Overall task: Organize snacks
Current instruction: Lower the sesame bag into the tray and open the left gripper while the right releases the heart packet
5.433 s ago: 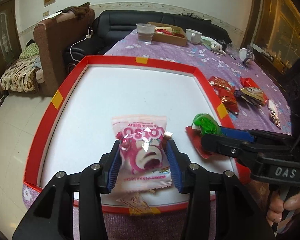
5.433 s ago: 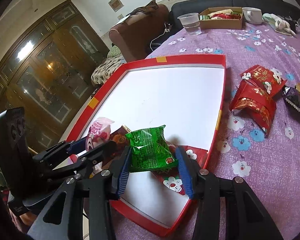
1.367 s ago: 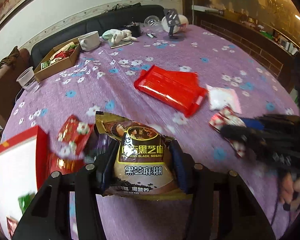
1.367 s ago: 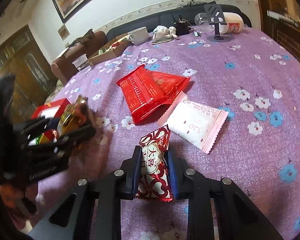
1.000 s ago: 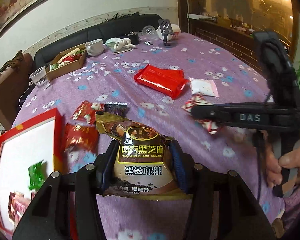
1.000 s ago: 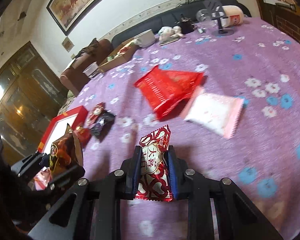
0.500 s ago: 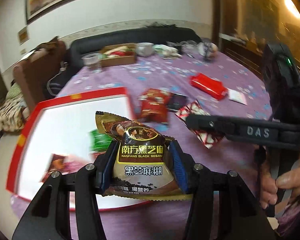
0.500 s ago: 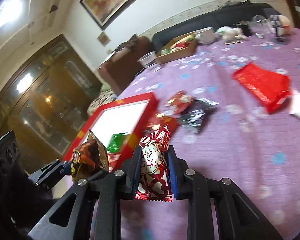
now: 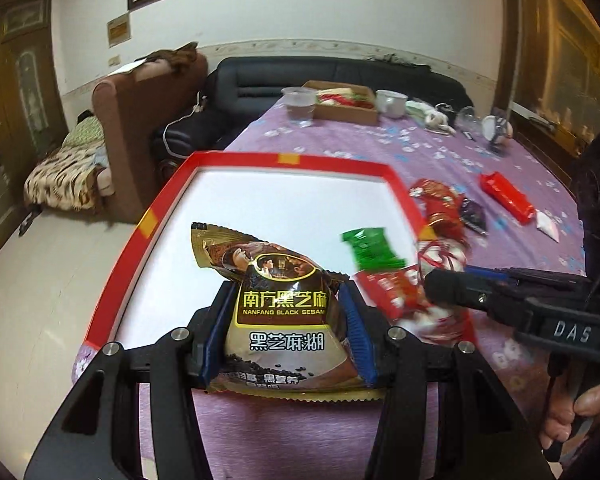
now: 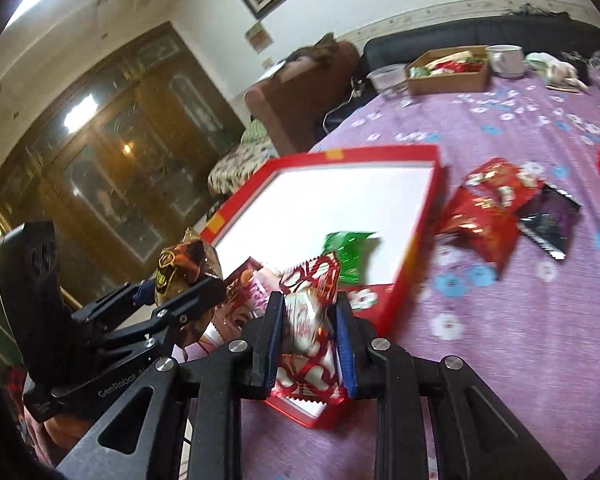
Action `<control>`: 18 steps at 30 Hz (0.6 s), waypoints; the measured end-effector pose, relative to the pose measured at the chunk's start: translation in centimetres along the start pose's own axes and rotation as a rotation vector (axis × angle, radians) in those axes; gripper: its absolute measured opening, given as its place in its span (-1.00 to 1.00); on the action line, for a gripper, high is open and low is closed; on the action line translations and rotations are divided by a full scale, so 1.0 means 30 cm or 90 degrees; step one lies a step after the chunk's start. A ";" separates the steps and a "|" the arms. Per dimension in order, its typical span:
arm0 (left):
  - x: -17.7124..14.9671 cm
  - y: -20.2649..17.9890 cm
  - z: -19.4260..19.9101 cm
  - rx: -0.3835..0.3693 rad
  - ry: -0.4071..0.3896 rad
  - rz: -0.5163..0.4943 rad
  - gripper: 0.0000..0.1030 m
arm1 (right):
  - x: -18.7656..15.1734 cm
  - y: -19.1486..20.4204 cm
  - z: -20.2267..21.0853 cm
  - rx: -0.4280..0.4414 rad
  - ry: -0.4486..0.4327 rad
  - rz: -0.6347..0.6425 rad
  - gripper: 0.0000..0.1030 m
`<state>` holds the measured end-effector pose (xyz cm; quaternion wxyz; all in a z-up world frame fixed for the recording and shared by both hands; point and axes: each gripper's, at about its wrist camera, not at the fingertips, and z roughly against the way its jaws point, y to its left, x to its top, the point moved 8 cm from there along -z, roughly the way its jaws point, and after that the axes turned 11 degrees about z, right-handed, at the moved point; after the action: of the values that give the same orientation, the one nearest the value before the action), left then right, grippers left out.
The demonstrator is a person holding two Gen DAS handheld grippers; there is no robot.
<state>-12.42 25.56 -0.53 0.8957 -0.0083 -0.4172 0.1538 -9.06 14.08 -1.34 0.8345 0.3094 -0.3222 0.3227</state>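
My left gripper [image 9: 286, 330] is shut on a brown black sesame packet [image 9: 278, 312], held above the near edge of the red-rimmed white tray [image 9: 236, 158]. My right gripper [image 10: 306, 346] is shut on a red and white candy packet [image 10: 306, 320], held over the tray's near right corner [image 10: 416, 236]. A green packet [image 9: 370, 248] and a red packet [image 9: 390, 290] lie in the tray. The right gripper's tip [image 9: 440, 290] shows at right in the left wrist view; the left gripper [image 10: 180, 300] shows at left in the right wrist view.
Red packets [image 9: 440, 204] and a dark packet [image 9: 472, 216] lie on the purple flowered cloth right of the tray. A red bag [image 9: 506, 198], a cardboard box [image 9: 344, 106], a plastic cup [image 9: 300, 106] and a mug [image 9: 392, 104] stand farther back. Sofas lie beyond.
Both grippers have swung left from the loose snacks on the cloth to the tray, each carrying its packet. The tray now fills the middle of both views.
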 end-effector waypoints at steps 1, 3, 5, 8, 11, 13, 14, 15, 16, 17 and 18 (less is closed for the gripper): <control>-0.003 0.011 -0.004 0.000 0.002 0.004 -0.01 | -0.001 0.010 -0.014 -0.003 0.007 0.006 -0.52; -0.011 0.029 -0.017 0.004 0.008 0.004 -0.01 | -0.004 0.031 -0.047 -0.008 0.025 0.017 -0.52; -0.014 0.041 -0.025 0.008 0.010 0.004 -0.01 | -0.007 0.031 -0.068 -0.014 0.036 0.022 -0.52; -0.017 0.054 -0.033 0.003 0.016 0.004 -0.01 | -0.011 0.023 -0.090 -0.021 0.046 0.022 -0.52; -0.017 0.050 -0.040 0.004 0.016 -0.007 -0.01 | -0.008 0.017 -0.108 -0.030 0.056 0.023 -0.52; -0.013 0.047 -0.052 0.001 0.019 -0.009 -0.01 | -0.003 0.014 -0.116 -0.035 0.061 0.026 -0.53; -0.013 0.046 -0.065 -0.001 0.025 -0.009 -0.01 | 0.004 0.014 -0.126 -0.037 0.064 0.027 -0.53; -0.014 0.051 -0.072 -0.001 0.029 -0.008 0.00 | 0.006 0.013 -0.132 -0.040 0.068 0.029 -0.53; -0.015 0.054 -0.083 -0.001 0.034 -0.005 0.00 | 0.007 0.010 -0.139 -0.045 0.073 0.031 -0.53; -0.014 0.057 -0.096 0.000 0.039 -0.003 0.01 | 0.007 0.003 -0.146 -0.052 0.080 0.031 -0.50; -0.012 0.058 -0.100 0.000 0.040 -0.003 0.01 | 0.007 -0.004 -0.151 -0.054 0.084 0.029 -0.48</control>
<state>-10.85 27.46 -3.01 0.9088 -0.0121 -0.3886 0.1516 -7.33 17.36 -3.93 0.8586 0.2444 -0.2872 0.3474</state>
